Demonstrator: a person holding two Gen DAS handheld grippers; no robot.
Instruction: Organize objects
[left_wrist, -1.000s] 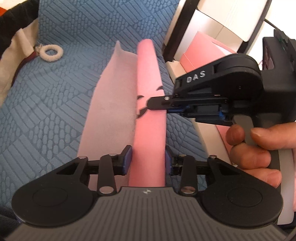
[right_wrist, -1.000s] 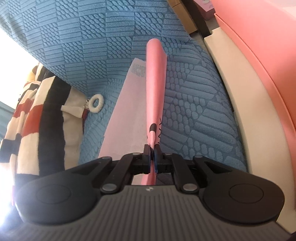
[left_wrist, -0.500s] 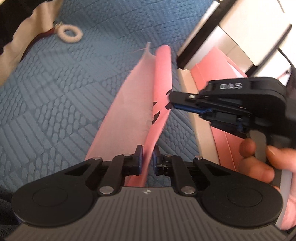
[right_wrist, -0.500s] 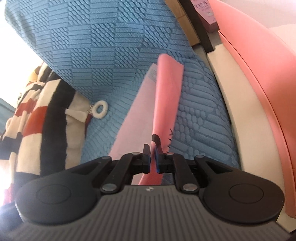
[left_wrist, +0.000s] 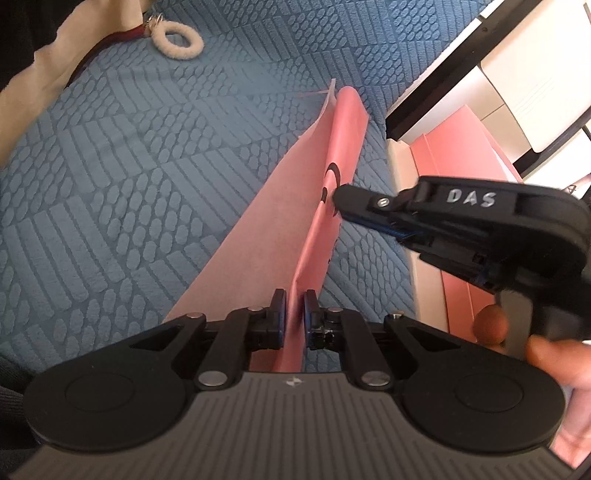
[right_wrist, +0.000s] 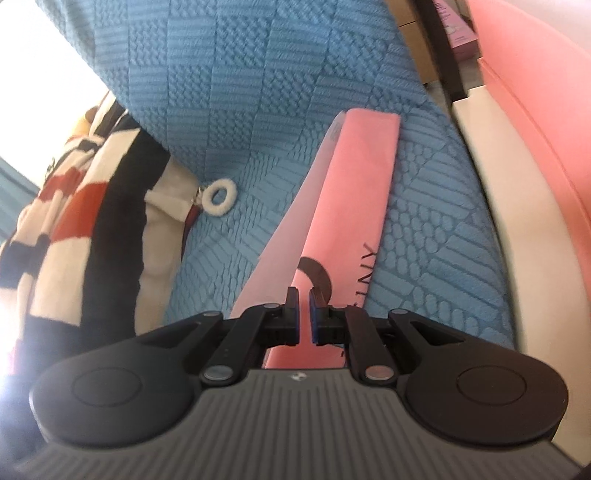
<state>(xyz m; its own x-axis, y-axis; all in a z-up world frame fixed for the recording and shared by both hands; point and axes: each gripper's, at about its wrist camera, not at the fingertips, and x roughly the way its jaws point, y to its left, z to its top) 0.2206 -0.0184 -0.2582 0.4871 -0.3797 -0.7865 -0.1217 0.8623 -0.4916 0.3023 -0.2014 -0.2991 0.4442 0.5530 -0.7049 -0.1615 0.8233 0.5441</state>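
Left wrist: left tool (left_wrist: 294, 308) pinches pink bag (left_wrist: 332, 206); right tool (right_wrist: 303, 312) pinches its edge.

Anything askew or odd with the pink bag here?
The pink bag stands on edge, pinched by the left gripper and right gripper, one flap splayed flat on the blue cover.

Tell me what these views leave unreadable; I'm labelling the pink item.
- Pink bag: its print, right wrist view, is covered by the right gripper.
- Left gripper, left wrist view: the pads' contact with the bag is unclear.
- Striped fabric: cut off by the frame edge.
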